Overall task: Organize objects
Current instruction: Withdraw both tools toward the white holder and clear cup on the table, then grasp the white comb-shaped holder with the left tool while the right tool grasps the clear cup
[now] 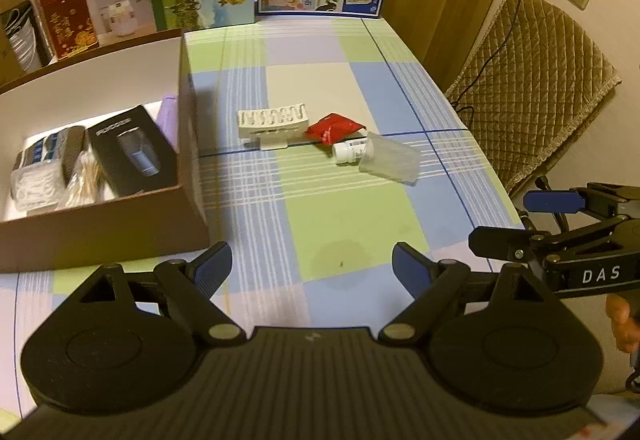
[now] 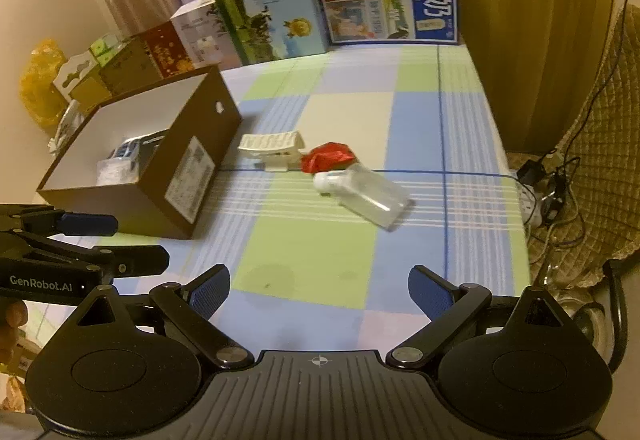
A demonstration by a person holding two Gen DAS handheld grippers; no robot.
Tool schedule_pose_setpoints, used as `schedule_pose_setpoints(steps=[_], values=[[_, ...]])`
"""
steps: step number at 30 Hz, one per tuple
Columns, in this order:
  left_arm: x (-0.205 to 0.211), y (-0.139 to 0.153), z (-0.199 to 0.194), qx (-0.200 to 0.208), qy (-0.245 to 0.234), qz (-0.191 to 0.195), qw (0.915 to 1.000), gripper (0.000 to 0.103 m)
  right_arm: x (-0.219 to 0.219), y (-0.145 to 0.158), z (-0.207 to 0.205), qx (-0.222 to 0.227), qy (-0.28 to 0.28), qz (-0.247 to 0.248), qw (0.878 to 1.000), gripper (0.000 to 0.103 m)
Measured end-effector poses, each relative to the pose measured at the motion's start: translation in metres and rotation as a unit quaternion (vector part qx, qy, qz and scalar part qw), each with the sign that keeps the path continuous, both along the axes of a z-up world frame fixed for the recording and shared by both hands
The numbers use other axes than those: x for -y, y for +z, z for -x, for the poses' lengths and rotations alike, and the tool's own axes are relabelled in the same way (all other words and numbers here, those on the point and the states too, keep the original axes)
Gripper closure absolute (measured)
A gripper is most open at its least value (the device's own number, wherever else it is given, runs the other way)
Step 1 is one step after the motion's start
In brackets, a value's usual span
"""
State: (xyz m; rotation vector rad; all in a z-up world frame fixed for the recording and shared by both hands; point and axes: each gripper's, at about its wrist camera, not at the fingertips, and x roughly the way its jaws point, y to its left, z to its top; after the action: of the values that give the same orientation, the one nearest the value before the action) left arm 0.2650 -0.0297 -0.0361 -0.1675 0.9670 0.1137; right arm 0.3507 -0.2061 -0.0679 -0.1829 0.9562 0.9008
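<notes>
Honestly, both hand-held grippers, left hand-held gripper (image 1: 312, 264) and right hand-held gripper (image 2: 319, 286), gape empty; ahead, the clear case (image 1: 390, 158) overlaps the white bottle (image 1: 349, 151), so grabbing either might scatter both

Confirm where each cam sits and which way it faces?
Left wrist: on the left gripper, angled down over the checked table; own open fingers, right gripper at right.
Right wrist: on the right gripper, same slant; own open fingers, left gripper at left.
Shared: brown box, white rack, red packet, clear case.

Small white bottle (image 1: 349, 151) partly behind clear case (image 1: 390, 157) (label unreadable)
</notes>
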Motion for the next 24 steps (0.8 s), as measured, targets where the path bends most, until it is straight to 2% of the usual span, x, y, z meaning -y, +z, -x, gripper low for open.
schedule_pose_setpoints(steps=[9,24], values=[[0.004,-0.005,-0.031,0.005,-0.014,-0.011,0.9998,0.018,0.003,-0.008,-0.028,0.003,-0.005,0.011,1.000,0.009],[-0.020,-0.014,-0.087,0.024,-0.054,-0.047,0.9971,0.019,-0.019,-0.031,-0.074,0.020,0.005,0.009,1.000,0.010]])
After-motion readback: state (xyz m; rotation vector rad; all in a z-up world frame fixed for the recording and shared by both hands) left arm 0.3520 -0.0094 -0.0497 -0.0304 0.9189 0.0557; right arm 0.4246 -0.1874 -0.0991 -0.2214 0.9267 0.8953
